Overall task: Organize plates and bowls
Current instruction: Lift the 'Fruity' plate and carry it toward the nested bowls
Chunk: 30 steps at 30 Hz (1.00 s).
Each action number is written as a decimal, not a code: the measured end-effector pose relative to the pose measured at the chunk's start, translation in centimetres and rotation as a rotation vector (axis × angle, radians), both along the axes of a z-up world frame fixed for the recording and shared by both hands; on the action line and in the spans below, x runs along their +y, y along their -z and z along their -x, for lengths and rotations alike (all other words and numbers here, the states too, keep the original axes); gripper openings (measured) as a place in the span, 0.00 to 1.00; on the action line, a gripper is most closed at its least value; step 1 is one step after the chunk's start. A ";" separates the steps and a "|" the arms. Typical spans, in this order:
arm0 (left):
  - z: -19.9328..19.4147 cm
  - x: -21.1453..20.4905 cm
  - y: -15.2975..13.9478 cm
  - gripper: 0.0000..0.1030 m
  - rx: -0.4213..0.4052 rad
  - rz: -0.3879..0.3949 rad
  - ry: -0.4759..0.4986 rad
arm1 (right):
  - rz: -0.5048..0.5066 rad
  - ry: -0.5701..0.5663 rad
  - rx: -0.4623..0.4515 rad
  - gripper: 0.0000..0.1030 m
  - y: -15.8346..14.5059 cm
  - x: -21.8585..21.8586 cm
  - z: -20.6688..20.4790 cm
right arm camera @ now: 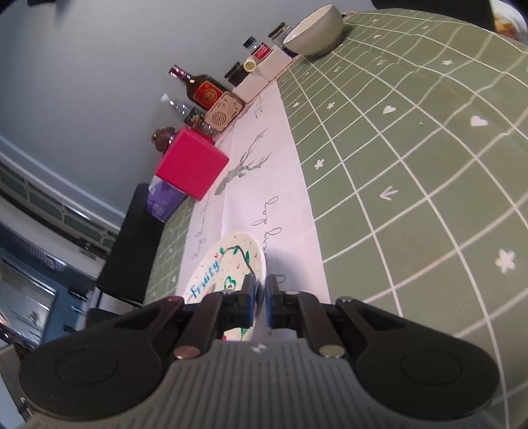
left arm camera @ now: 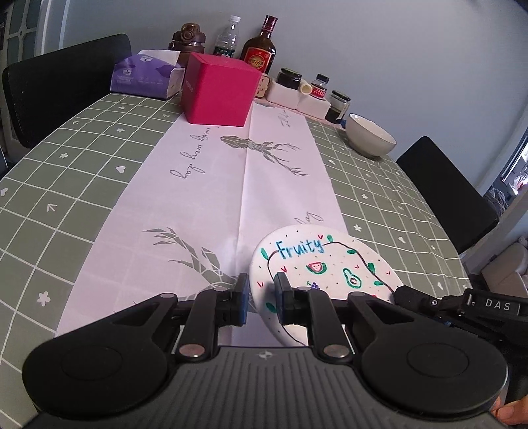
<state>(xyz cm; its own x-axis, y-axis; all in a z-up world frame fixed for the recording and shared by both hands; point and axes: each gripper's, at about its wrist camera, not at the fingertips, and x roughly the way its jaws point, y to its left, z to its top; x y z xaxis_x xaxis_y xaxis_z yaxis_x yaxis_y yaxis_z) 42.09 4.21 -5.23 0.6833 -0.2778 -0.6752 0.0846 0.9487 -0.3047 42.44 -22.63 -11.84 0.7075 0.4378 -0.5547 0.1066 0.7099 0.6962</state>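
Observation:
A white plate [left arm camera: 325,264] painted with "Fruity" and fruit drawings is tilted above the white table runner [left arm camera: 211,184]. My left gripper [left arm camera: 262,298] is open, its jaws set on either side of the plate's left rim. My right gripper [right arm camera: 260,297] is shut on the plate's [right arm camera: 227,264] rim and holds it up; it shows in the left wrist view as a black arm [left arm camera: 429,302] at the plate's right edge. A grey-green bowl [left arm camera: 370,134] with a white inside stands at the far right of the table, also in the right wrist view [right arm camera: 315,31].
A pink box [left arm camera: 219,89], a purple tissue pack [left arm camera: 145,74], bottles [left arm camera: 259,44] and jars [left arm camera: 337,105] line the far edge by the wall. Black chairs stand at left [left arm camera: 62,85] and right [left arm camera: 448,188]. The green checked tablecloth [left arm camera: 82,145] covers the table.

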 end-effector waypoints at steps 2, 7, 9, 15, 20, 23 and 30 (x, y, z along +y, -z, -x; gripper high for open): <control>0.8 -0.7 -0.8 0.17 -0.014 -0.026 0.018 | 0.005 0.012 -0.004 0.04 -0.9 -0.2 1.1; 3.2 -2.0 -2.8 0.17 -0.014 -0.054 0.054 | 0.044 0.035 -0.022 0.04 -3.3 -0.5 4.2; 4.5 -2.1 -3.6 0.17 -0.022 -0.060 0.070 | 0.016 0.047 -0.020 0.04 -4.0 -0.9 5.8; 8.7 -2.4 -5.0 0.17 -0.013 -0.074 0.121 | -0.006 0.060 -0.008 0.04 -6.0 -1.2 11.3; 12.6 -2.5 -6.0 0.17 -0.034 -0.090 0.179 | 0.011 0.076 -0.005 0.04 -7.4 -1.1 16.3; 14.4 -2.6 -6.5 0.17 -0.038 -0.097 0.206 | 0.000 0.094 -0.002 0.04 -7.5 -1.0 19.2; 17.6 -3.0 -6.5 0.17 -0.003 -0.126 0.319 | -0.038 0.147 0.010 0.05 -6.8 -1.0 25.4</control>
